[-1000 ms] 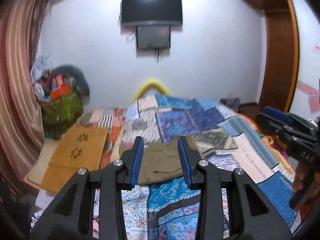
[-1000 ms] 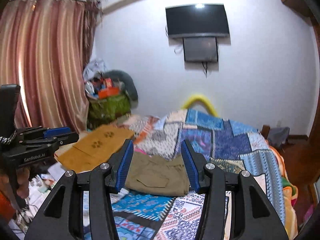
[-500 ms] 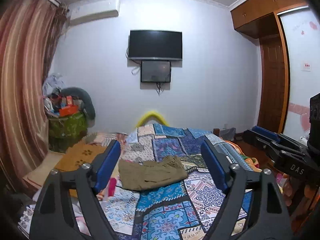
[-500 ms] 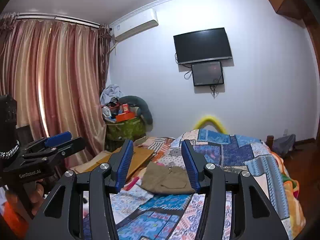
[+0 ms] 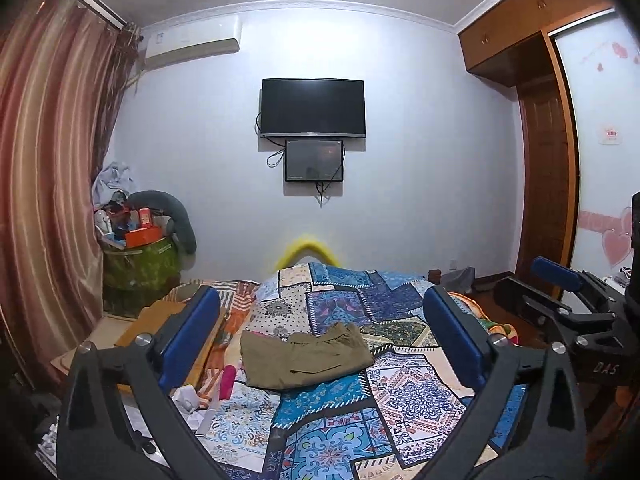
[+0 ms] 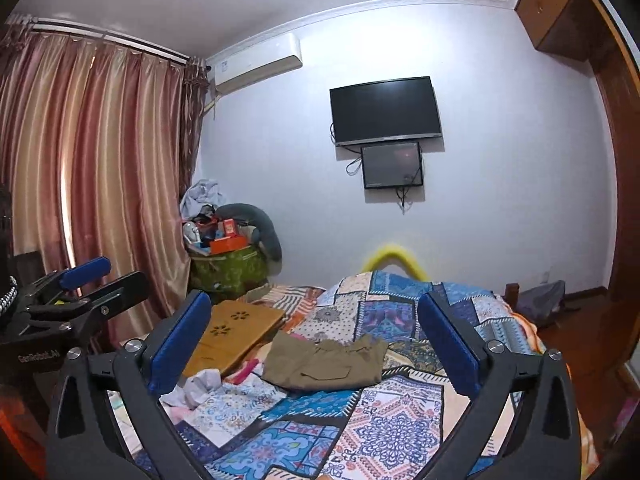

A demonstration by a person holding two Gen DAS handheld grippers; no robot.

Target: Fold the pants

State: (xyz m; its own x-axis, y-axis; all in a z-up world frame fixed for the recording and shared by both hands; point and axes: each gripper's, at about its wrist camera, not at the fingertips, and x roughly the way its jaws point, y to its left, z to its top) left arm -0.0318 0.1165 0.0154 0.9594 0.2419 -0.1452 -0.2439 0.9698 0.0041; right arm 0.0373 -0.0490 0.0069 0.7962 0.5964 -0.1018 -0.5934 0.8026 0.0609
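Olive pants point(image 5: 302, 356) folded into a compact bundle, lying on the patchwork quilt point(image 5: 408, 392) near the middle of the bed, closer to its left edge; one cargo pocket facing up. Left gripper point(image 5: 322, 338) held above the near end of the bed, blue pads point(image 5: 188, 334) spread wide apart, nothing between them, well clear of the pants. Right gripper point(image 6: 316, 338) likewise raised, pads point(image 6: 450, 350) spread wide, empty. Wooden lap tray point(image 6: 234, 330) at the bed's left edge, beside the pants but apart. Crumpled white cloth point(image 6: 198, 388) near the left front edge. Television point(image 5: 313, 107) on the far wall.
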